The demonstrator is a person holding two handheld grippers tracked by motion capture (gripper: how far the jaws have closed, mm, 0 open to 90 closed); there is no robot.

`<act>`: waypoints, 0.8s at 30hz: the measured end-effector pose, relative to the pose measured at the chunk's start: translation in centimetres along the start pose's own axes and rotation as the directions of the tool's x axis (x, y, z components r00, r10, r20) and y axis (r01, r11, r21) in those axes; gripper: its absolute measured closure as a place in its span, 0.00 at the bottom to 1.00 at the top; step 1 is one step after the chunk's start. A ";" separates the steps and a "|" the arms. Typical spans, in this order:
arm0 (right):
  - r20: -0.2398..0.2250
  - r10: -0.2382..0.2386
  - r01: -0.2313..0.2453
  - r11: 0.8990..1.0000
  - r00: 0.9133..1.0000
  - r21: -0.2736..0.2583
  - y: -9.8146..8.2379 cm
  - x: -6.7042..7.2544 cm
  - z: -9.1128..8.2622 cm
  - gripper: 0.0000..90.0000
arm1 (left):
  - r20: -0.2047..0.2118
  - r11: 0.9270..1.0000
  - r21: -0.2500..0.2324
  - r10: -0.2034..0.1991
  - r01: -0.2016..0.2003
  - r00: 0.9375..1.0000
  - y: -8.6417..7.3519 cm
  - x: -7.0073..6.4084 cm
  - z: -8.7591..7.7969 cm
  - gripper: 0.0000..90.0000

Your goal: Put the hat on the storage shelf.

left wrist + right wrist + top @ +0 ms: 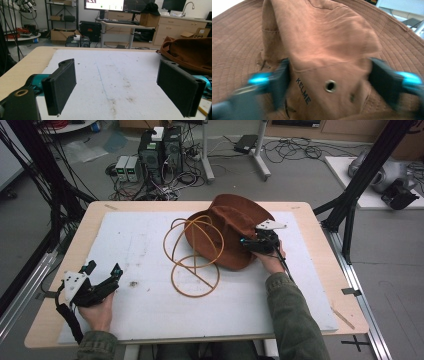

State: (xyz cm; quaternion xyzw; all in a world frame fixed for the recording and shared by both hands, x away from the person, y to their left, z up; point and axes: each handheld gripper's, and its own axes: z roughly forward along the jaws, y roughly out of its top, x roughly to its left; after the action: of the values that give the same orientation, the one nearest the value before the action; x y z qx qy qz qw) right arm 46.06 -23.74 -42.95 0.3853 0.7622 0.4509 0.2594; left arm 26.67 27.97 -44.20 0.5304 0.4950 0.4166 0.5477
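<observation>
A brown brimmed hat (227, 222) lies on the white board (140, 240) at the middle right, its crown (324, 37) creased and marked "KELME". A tan cord (192, 265) runs from it in loose loops toward the front. My right gripper (248, 242) is at the hat's near side, open, with its two jaws either side of the crown (329, 82). At the front left corner, my left gripper (104, 267) is held low over the board, open and with nothing in it (117, 87). The hat's edge (190, 52) shows at the right of the left gripper view.
The board covers most of a wooden table (80, 235). Black frame posts (370, 165) and an aluminium rail (360, 290) flank the right side. Computer towers (160, 150) and tangled cables sit on the floor beyond the far edge.
</observation>
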 end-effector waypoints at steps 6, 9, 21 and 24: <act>-0.020 0.022 -0.021 1.000 1.000 0.016 -0.1 0.1 0.1 0.88 | 0.003 1.000 -0.003 0.000 0.000 1.000 0.0 0.0 0.0 0.18; -0.039 0.052 -0.052 0.998 0.998 0.021 -0.2 0.1 0.1 0.97 | 0.001 1.000 -0.006 -0.006 0.006 1.000 0.0 0.1 -0.1 0.18; -0.041 0.121 -0.121 0.993 0.992 -0.009 -0.4 -0.1 -0.2 0.99 | 0.000 1.000 -0.010 -0.010 0.010 1.000 0.0 0.1 -0.1 0.18; -0.038 0.140 -0.141 0.990 0.989 -0.029 -0.6 -0.2 -0.4 0.99 | 0.002 1.000 -0.008 -0.012 0.012 1.000 0.0 0.2 -0.1 0.18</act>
State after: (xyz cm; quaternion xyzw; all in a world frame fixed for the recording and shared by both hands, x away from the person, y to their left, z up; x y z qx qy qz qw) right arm 45.63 -24.30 -43.31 0.4257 0.7305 0.4869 0.2193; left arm 26.62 28.16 -44.21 0.5255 0.4959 0.4151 0.5528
